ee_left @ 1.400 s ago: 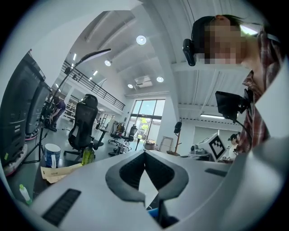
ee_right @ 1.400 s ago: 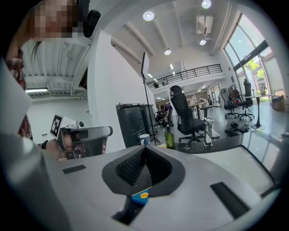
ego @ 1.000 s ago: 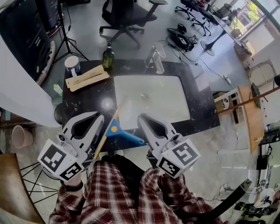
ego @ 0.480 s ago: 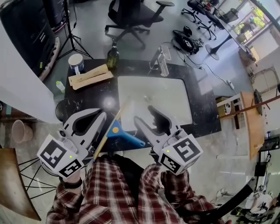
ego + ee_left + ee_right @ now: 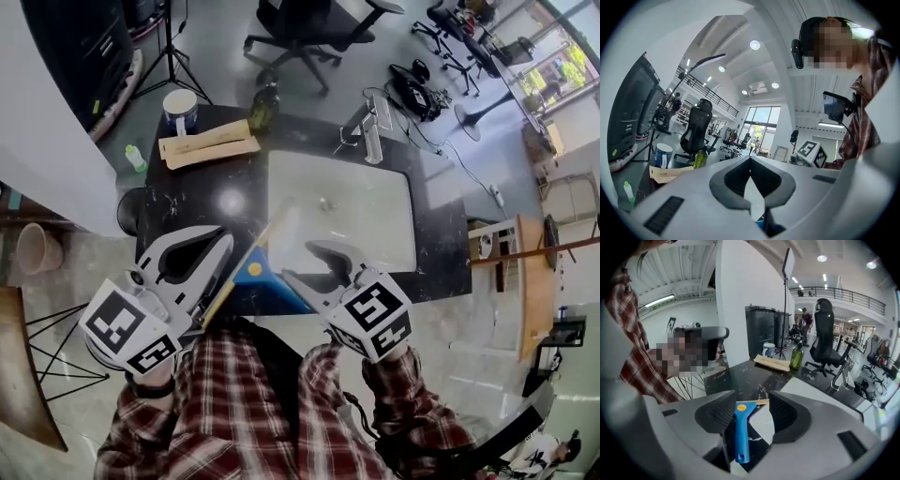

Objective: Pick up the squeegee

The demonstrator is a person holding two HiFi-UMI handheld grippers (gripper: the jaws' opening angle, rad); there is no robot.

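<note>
The squeegee [image 5: 254, 273] lies on the black counter [image 5: 192, 202] near its front edge, a blue handle with a tan blade along its left side. My right gripper [image 5: 302, 264] hangs over the handle, tilted down, and is open. In the right gripper view the blue handle [image 5: 740, 427] lies on the counter between the two spread pads of the right gripper [image 5: 752, 411], and neither pad touches it. My left gripper [image 5: 223, 242] is just left of the blade, level and shut on nothing. In its own view the left gripper [image 5: 750, 161] has its tips together.
A white sink [image 5: 342, 202] with a faucet [image 5: 373, 117] fills the counter behind the squeegee. At the back left stand a green bottle [image 5: 265, 105], a cup [image 5: 180, 108] and a tan paper packet [image 5: 208, 143]. An office chair [image 5: 309, 28] stands on the floor beyond.
The right gripper's jaws have opened, and it has dropped and tipped down over the squeegee handle. The left gripper has stayed where it was.
</note>
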